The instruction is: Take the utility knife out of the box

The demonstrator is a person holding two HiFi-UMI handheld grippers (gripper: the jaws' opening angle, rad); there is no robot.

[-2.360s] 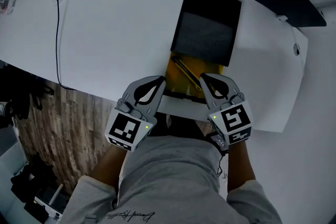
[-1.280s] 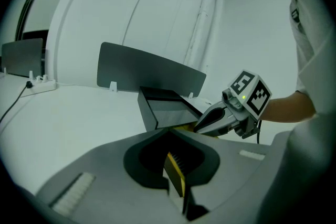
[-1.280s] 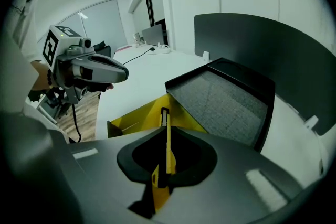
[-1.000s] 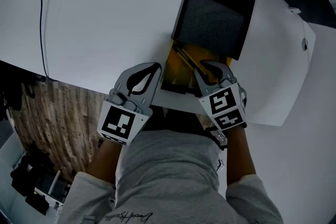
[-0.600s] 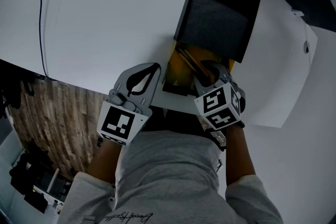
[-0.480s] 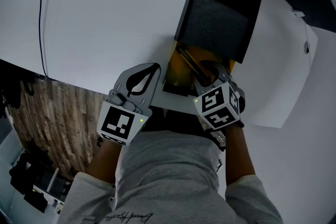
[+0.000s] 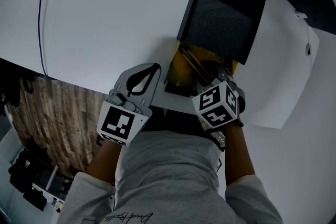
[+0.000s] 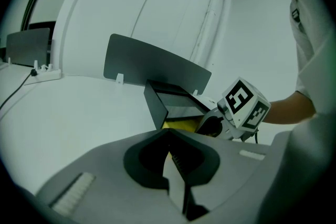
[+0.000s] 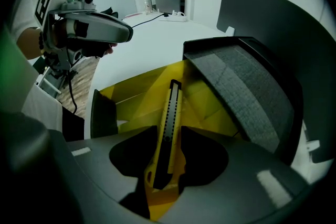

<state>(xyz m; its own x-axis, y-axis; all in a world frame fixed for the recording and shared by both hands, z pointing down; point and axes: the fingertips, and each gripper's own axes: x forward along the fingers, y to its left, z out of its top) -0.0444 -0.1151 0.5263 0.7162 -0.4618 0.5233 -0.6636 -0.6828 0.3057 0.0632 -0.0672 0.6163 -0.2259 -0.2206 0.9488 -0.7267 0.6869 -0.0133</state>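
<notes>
The box lies on the white table with its yellow inside showing and its black foam-lined lid raised behind. The yellow and black utility knife lies lengthwise in it, also seen from above as the knife. My right gripper points steeply down into the box. Its jaws are open and straddle the knife's near end, with dark gaps on both sides. My left gripper hovers shut just left of the box, holding nothing, its closed tips aimed at the box.
A black cable runs across the table's left part to a power strip. A grey divider panel stands behind the box. The table's near edge borders wooden floor. Monitors stand far off.
My right gripper has tipped downward and sunk into the box over the knife, and its jaws have spread wider. The left gripper has stayed put.
</notes>
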